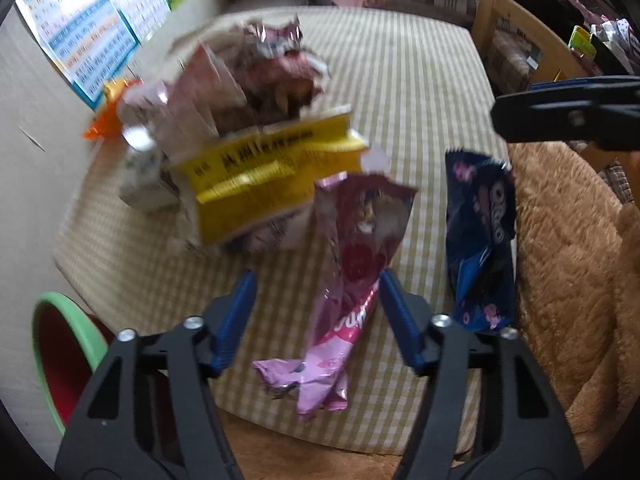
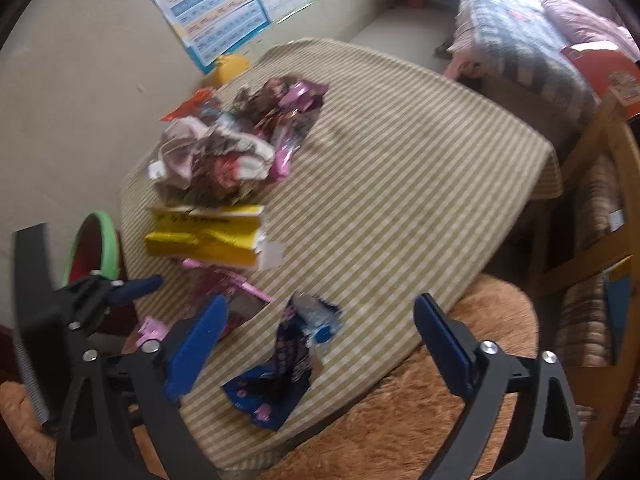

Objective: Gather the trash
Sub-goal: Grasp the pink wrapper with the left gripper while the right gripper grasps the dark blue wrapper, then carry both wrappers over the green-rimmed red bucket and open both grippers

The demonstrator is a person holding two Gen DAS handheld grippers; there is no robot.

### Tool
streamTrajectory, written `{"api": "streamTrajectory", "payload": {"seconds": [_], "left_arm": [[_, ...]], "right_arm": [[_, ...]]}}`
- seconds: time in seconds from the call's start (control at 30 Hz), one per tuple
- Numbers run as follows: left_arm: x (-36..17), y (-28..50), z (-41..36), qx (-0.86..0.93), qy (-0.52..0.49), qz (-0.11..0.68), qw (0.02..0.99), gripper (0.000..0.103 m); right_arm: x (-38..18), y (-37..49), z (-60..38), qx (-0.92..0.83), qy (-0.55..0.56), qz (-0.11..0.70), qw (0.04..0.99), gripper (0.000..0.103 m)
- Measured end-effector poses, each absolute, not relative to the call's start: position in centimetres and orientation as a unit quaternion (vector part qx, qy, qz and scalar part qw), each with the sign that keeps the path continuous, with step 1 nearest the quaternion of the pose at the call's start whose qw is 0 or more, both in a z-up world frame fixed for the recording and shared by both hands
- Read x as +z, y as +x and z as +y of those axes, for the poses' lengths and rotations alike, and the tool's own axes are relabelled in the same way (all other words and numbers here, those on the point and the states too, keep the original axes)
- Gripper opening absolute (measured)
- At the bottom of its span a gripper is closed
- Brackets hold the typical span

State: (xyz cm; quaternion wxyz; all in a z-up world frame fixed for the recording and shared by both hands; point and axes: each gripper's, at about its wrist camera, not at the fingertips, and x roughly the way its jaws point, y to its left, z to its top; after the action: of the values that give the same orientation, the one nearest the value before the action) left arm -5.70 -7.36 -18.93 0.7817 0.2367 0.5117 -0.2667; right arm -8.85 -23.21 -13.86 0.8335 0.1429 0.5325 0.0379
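A pink snack wrapper lies on the striped tablecloth near the front edge, between the open fingers of my left gripper. A dark blue cookie wrapper lies to its right; in the right wrist view this blue wrapper lies between the open fingers of my right gripper. A yellow box and a pile of crumpled wrappers sit further back. The left gripper also shows in the right wrist view, beside the pink wrapper.
A green-rimmed red bin stands left of the table. A brown plush seat is at the table's right and front. A wooden chair and bedding are behind. Posters hang on the left wall. An orange wrapper lies by the wall.
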Motion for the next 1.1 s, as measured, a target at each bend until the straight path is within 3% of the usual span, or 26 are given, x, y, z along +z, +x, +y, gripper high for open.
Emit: {"api": "streamTrajectory", "payload": {"seconds": [0.1,0.2,0.27,0.33,0.37,0.43,0.5,0.53,0.6,0.77,1.1], "left_arm": [[-19.7,-5.5,-7.0,-0.274,0.219,0.523,0.777,0.055],[-19.7,-5.4,-7.0,-0.275,0.218,0.522,0.777,0.053],[-19.4,-5.5,-6.6,-0.269,0.221,0.522,0.779,0.059],[-19.6,-5.4,-6.6,-0.275,0.217,0.525,0.776,0.056],[-19.7,-5.4,-6.7,-0.277,0.216,0.525,0.775,0.051],[-19.6,-5.4,-6.8,-0.287,0.214,0.525,0.772,0.026],[-19.5,-5.5,-7.0,-0.288,0.213,0.522,0.774,0.012],[-19.2,-5.5,-6.8,-0.285,0.211,0.519,0.777,0.011],[-18.6,-5.4,-6.4,-0.286,0.201,0.515,0.783,0.008],[-16.2,-4.6,-4.6,-0.267,0.165,0.495,0.81,0.007],[-10.6,-2.6,-0.3,-0.202,0.079,0.419,0.881,0.007]], "right_arm": [[-14.8,-8.7,-23.1,0.061,0.166,0.545,0.82,0.073],[-15.7,-8.7,-22.6,0.07,0.163,0.563,0.807,0.072],[-16.3,-8.5,-22.3,0.077,0.167,0.571,0.8,0.072],[-16.8,-8.5,-22.1,0.08,0.168,0.577,0.796,0.072],[-17.1,-8.4,-22.1,0.081,0.168,0.579,0.794,0.072],[-17.6,-8.4,-22.1,0.085,0.174,0.583,0.789,0.071],[-18.0,-8.4,-22.2,0.089,0.18,0.586,0.785,0.056],[-18.2,-8.3,-22.2,0.091,0.182,0.588,0.783,0.052],[-18.7,-8.3,-22.2,0.093,0.185,0.592,0.779,0.035],[-19.4,-8.3,-22.1,0.104,0.196,0.596,0.772,0.012],[-13.2,-7.7,-21.5,0.138,0.191,0.515,0.824,0.006]]}}
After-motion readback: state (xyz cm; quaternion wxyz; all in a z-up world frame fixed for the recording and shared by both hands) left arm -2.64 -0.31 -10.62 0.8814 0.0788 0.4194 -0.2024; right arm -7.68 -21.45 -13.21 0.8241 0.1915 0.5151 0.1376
